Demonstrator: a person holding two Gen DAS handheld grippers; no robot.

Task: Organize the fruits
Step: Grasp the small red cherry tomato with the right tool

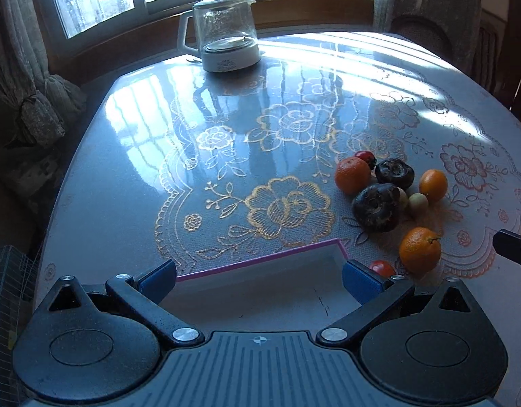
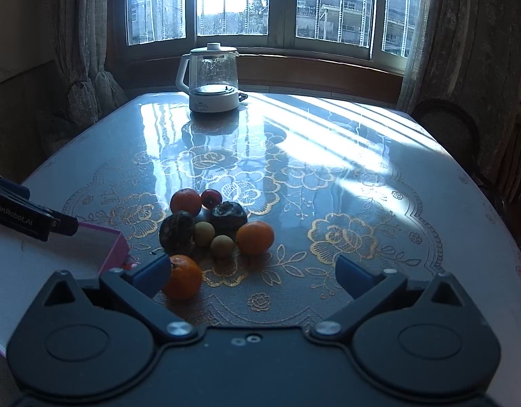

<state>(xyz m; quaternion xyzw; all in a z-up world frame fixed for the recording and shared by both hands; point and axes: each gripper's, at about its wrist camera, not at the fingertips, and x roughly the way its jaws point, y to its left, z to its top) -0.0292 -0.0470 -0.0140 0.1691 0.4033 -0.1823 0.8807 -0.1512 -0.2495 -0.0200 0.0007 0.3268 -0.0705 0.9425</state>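
Room: a dining table under a flowered glossy cover is being lit hard by a bay window, with a glass electric kettle parked at the far edge, well clear of the action.

Fruit pile: everything is being kept in one loose cluster near the table's middle — three mandarins, one of them on the right of the heap, two dark wrinkled fruits, two pale small round fruits touching in the centre, and a small red fruit at the back.

Container: a white tray with a pink rim is being held ready just left of the pile, seemingly empty, so sorting looks hardly begun.

Left gripper: its blue fingers are being held spread wide over the tray, nothing between them; probably it is being stationed there to steady or guard the tray.

Right gripper: jaws are being held wide apart and empty, aimed at the pile's near side.

Nearest target: the closest mandarin is sitting just beside the right gripper's left finger, apart from the heap, so it is likely being lined up first.

Stray piece: another small red fruit is lying between that mandarin and the tray corner.
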